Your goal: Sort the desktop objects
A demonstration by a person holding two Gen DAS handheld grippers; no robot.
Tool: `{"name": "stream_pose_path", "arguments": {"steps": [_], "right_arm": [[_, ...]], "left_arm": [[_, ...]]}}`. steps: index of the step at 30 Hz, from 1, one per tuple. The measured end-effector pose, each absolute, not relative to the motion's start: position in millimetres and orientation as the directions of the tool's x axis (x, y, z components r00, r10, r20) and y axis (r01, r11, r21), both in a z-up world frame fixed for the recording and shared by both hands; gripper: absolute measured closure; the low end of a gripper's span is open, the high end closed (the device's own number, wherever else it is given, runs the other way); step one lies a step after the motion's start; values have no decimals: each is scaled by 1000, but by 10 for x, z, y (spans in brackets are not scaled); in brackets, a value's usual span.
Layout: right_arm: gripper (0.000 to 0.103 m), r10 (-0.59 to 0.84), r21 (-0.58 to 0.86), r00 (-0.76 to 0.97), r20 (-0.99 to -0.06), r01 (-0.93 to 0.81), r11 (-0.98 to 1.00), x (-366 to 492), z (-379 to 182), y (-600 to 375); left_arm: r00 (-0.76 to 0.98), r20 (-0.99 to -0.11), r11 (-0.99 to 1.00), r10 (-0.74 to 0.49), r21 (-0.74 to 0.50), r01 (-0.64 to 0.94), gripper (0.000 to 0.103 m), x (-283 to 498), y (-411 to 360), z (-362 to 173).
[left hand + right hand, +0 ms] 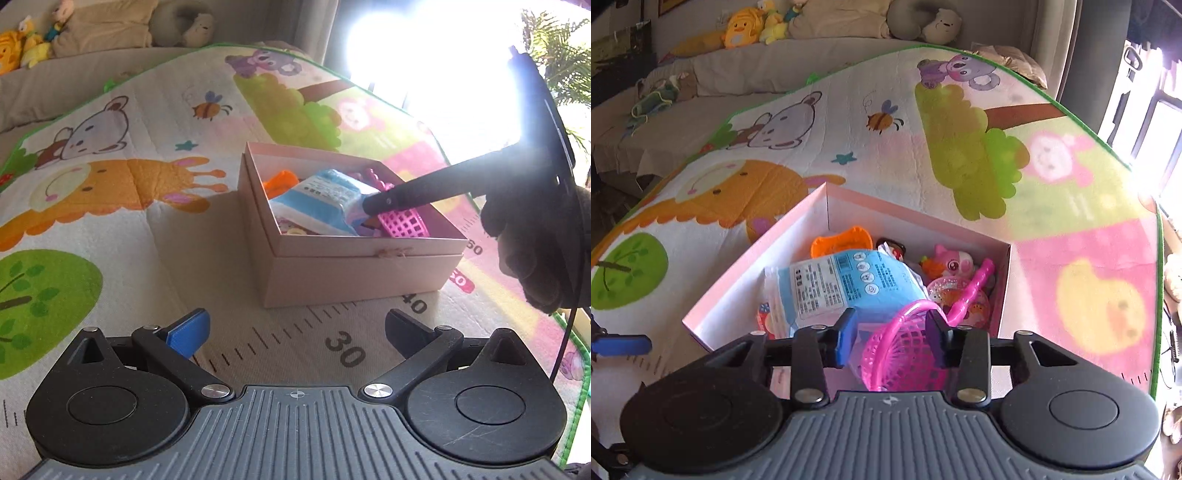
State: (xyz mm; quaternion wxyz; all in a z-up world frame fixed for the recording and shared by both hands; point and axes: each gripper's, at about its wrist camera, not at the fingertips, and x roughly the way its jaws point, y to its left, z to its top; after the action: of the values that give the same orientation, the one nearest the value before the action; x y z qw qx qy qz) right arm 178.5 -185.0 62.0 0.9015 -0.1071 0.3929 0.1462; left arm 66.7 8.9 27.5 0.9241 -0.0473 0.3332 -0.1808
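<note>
Cartoon animals, a tree and a printed ruler cover the play mat (pixel 155 155) that fills the left wrist view, with a sofa and plush toys (pixel 26 44) behind it and strong window glare at upper right. On the mat stands an open pink box (pixel 354 273). The left gripper (pixel 295 328) hovers low over the ruler marks, just short of the box, its jaws spread wide with nothing between them. From the right, the right gripper (pixel 373 206), held in a gloved hand (pixel 535 251), reaches down into the box, its tip beside a blue packet (pixel 317 203) and a pink basket (pixel 406 223).

Seen from the right wrist, the same mat (pixel 849 129) and box (pixel 738 280) lie below. Inside are the blue packet (pixel 842 284), an orange toy (pixel 842 242), a pink cat figure (pixel 951 264) and a pink stick (pixel 971 291). The right gripper (pixel 892 338) has its jaws drawn in narrow around the rim of the pink basket (pixel 901 362); whether the pads press on it I cannot tell.
</note>
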Motion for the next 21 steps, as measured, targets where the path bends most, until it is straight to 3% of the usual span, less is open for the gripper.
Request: {"name": "stream_pose_path", "arguments": {"steps": [1,6,7,10,11,14,21], "right_arm": [[76,217,-46,624,-751,-378,925,1770,585,-1838],[77,248,-130,633,-733,-489,862,1536,579,-1664],[74,248,-134,630,-735,-494,859,1511,598,-1669],[44,289,-72,635,-716,-479,875,1480,800,-1775],[39,307,-48,649,-696,-469,882,1489,889,-1815],[37,326,28,672,-665,-413,910,1676,1041,-1888],[37,279,157,626,-728,-244,957,2393,624,-1882]], "left_arm": [[712,-599,930,-366,-206,304,0,658,83,280],[707,-612,933,-355,-190,304,0,656,45,272],[705,-614,934,-354,-189,304,0,658,42,269],[700,-619,933,-356,-189,307,0,663,28,254],[698,-621,932,-357,-190,308,0,670,17,247],[685,-631,929,-365,-195,314,0,689,-33,226],[684,-627,924,-373,-184,335,0,616,-58,227]]}}
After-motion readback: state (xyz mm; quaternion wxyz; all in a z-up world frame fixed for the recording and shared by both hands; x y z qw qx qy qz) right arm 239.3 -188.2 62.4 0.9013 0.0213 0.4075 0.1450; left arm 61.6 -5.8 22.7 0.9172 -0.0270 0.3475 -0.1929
